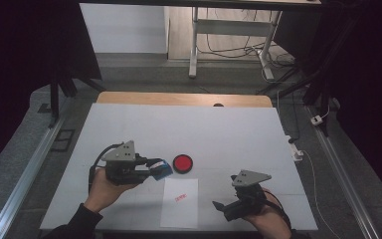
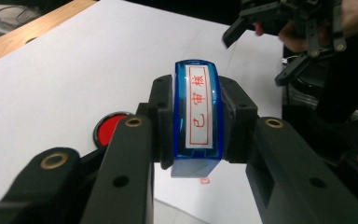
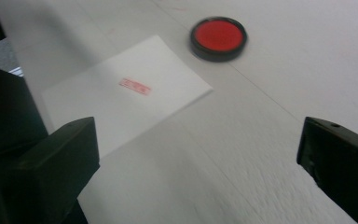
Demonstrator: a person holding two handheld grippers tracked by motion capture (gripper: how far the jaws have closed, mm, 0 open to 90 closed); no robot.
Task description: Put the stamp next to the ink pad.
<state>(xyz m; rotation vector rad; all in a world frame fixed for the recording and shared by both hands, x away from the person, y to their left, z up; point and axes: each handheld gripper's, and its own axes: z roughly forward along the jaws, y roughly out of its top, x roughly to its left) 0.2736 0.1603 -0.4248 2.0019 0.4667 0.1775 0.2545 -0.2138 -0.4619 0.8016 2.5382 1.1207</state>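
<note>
Translucent blue plastic rectangular stamp [image 2: 198, 119], white label with red characters on top, clenched between left gripper [image 1: 155, 168] fingers [image 2: 161, 119], above surface [image 1: 179, 129] near front edge. Long axis level, pointing toward round black-rimmed red ink pad [image 1: 183, 163]. White paper sheet [image 1: 179, 203] bearing red imprint near front edge. Right gripper [image 1: 224, 208] fingers [image 3: 58, 154] released, wide apart, holding nothing.

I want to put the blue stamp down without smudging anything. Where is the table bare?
The far half of the table, beyond the red ink pad, is bare, as is the strip between the paper sheet and the right gripper. It is crowded around the left gripper, which holds the blue stamp beside the pad, just above the sheet.
</note>
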